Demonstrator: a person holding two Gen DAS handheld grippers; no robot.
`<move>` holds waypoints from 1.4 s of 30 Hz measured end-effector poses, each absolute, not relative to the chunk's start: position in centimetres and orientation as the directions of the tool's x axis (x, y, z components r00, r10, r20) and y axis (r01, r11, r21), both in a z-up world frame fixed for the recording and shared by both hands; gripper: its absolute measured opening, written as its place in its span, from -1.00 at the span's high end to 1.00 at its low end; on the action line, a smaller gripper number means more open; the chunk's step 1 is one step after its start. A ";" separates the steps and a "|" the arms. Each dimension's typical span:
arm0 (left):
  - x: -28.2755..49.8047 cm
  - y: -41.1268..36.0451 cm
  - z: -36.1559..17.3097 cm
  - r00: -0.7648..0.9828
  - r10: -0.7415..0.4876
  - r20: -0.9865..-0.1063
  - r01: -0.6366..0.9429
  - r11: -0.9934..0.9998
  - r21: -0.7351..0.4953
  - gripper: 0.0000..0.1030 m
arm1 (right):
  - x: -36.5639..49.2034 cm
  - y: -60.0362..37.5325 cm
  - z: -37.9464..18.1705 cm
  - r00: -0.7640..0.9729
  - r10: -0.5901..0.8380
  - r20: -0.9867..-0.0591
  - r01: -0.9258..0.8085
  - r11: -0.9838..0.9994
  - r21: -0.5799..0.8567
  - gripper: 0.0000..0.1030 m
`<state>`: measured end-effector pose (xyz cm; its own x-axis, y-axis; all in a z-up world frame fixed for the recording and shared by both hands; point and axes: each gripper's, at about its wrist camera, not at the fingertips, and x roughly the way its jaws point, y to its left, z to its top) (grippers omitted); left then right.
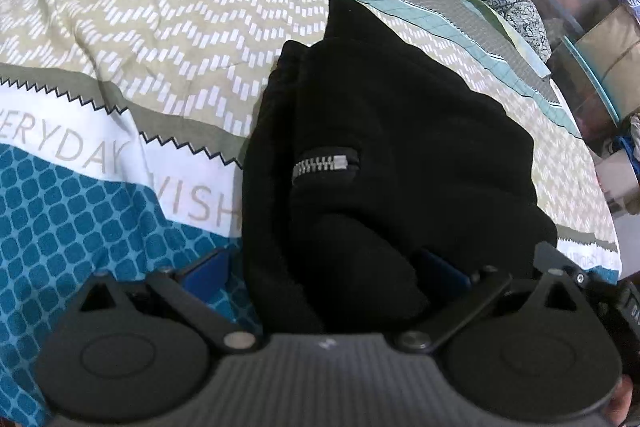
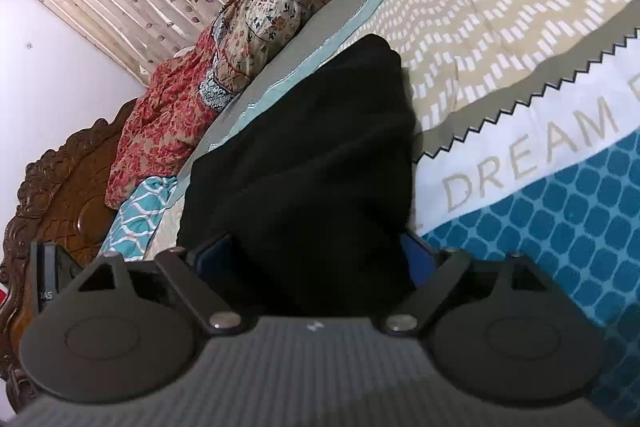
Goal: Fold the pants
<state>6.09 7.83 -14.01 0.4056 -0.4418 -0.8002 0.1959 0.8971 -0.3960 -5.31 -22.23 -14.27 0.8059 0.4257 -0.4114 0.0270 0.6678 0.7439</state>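
Black pants (image 1: 384, 163) lie on a bed, on a patterned bedspread (image 1: 132, 39) of teal, white and beige bands. They sit near the middle of the spread, gathered into a compact dark bundle rather than laid out full length.

Progress: the pants look folded at least once. Stacked layers show along the left edge of the bundle in the left wrist view, and a short metal zipper (image 1: 320, 165) lies on top. No separate legs are spread out anywhere in view. Judged from this, the main folds are done; what seems left is a last fold or some tidying and squaring of the edges. The cloth is so dark that the fold count cannot be read for sure.

Orientation: the bundle's long axis runs away from both cameras, from the near ends at the grippers toward the far side of the bed, where a floral quilt (image 2: 240, 39) is heaped. The far end tapers to a rounded corner.

Left gripper (image 1: 324, 269): jaws wide, black cloth bunched between the blue pads (image 1: 208, 269); no pinch visible.

Right gripper (image 2: 316, 257): jaws wide, the pants' near end between its pads; cloth lies loose there, not clamped.

A carved wooden headboard (image 2: 68, 195) stands past the bundle in the right wrist view.
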 end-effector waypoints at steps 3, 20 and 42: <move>6.3 7.9 -14.1 0.406 -0.450 -0.796 0.201 0.893 -0.402 -1.00 | -5.6 -22.0 -14.7 0.814 0.416 -0.406 0.027 0.671 0.741 -0.82; 5.8 8.4 -14.4 0.430 -0.468 -0.772 0.236 0.884 -0.404 -1.00 | -3.3 -20.7 -14.8 0.806 0.394 -0.442 0.051 0.698 0.714 -1.00; 15.1 6.4 -2.5 0.600 -0.560 -0.571 0.361 0.827 -0.431 -0.14 | 6.5 -19.1 -4.2 0.913 0.349 -0.211 -0.211 0.847 0.487 0.33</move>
